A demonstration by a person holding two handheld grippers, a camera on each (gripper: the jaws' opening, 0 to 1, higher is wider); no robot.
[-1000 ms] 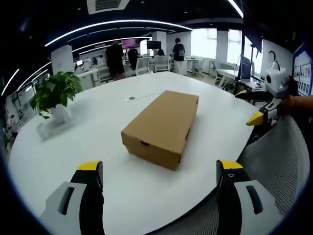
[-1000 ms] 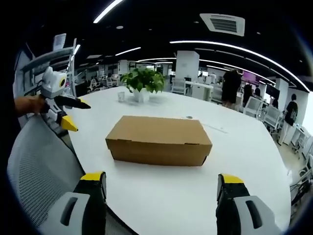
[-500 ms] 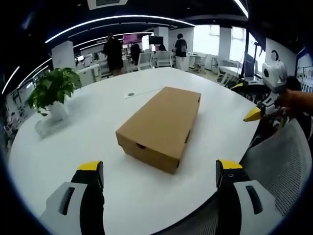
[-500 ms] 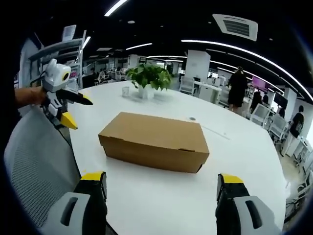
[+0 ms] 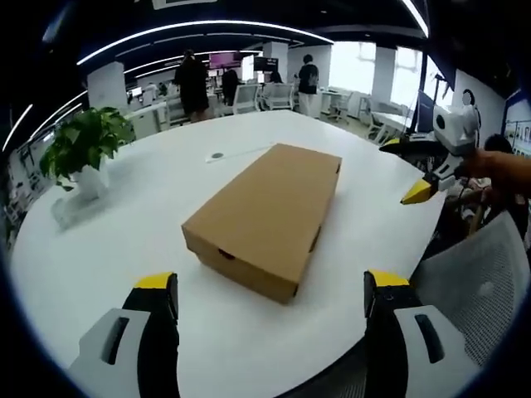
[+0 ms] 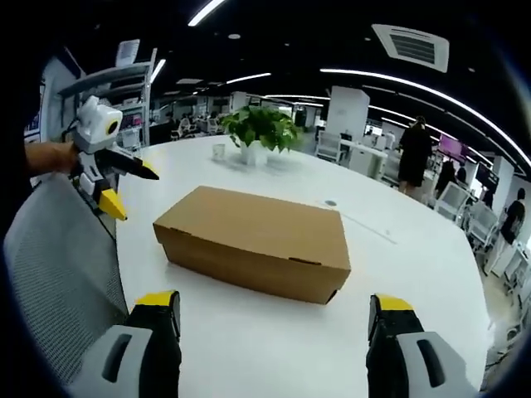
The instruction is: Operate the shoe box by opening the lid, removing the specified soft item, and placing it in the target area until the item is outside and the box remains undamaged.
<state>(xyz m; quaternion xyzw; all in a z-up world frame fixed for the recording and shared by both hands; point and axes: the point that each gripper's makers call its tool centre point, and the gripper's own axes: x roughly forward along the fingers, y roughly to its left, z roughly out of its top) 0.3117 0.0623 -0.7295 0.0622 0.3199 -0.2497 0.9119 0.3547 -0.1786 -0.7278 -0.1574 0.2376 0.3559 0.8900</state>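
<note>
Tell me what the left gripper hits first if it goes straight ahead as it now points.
Probably the closed cardboard box on the white table: its near corner lies ahead between the open left gripper jaws, though depth is uncertain.

1. A closed cardboard shoe box [image 5: 270, 211] is carried near the middle of a round white table [image 5: 116, 240].
2. A potted plant [image 5: 81, 153] is set toward the table's edge, well apart from the box.
</note>
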